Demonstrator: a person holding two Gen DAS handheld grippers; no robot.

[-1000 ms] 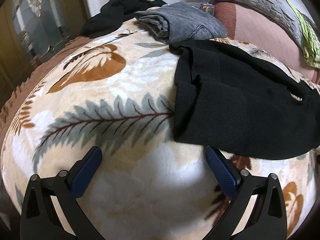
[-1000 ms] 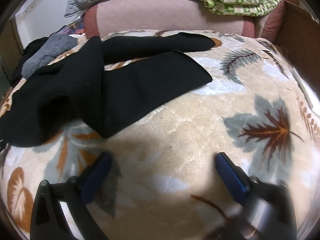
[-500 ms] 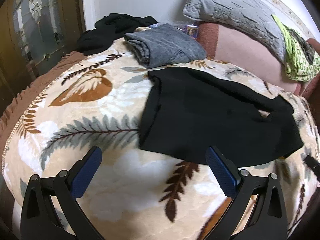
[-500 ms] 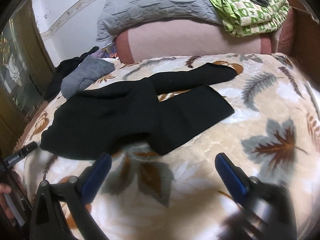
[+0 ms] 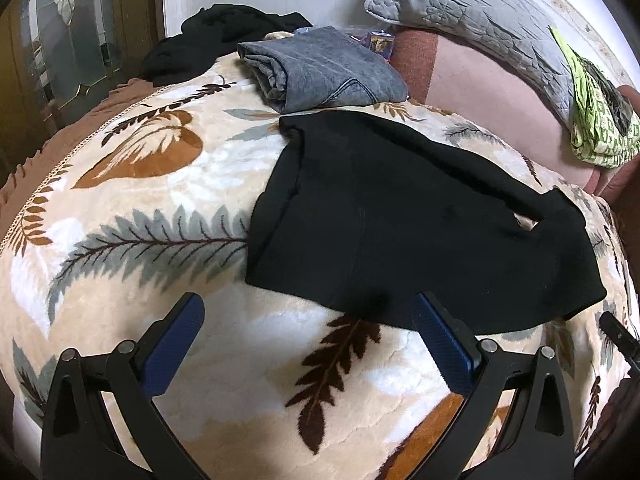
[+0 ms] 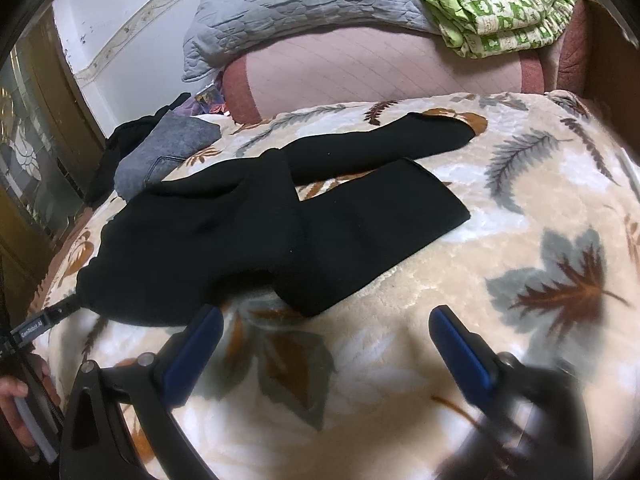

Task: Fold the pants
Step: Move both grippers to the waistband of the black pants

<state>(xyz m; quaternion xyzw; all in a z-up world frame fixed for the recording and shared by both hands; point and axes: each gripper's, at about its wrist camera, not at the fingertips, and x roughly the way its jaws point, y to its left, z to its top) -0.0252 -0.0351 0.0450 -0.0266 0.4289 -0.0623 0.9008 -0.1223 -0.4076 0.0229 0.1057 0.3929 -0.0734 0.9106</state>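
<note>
Getting ready to fold the black pants (image 5: 400,216)

Both the left gripper (image 5: 308,344) and right gripper (image 6: 324,340) are wide open, holding nothing. The pants lie mid-bed on the leaf blanket (image 5: 140,280), legs apart; next, grab 1 leg.

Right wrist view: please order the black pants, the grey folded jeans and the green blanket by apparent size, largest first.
1. black pants
2. green blanket, partly cut off by the frame
3. grey folded jeans; both sit farther away, so true sizes are unsure.

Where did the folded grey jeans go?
The folded grey jeans lie at the far end of the leaf-patterned fleece blanket, between the spread black pants and a crumpled black garment; the right wrist view shows them far left.
</note>
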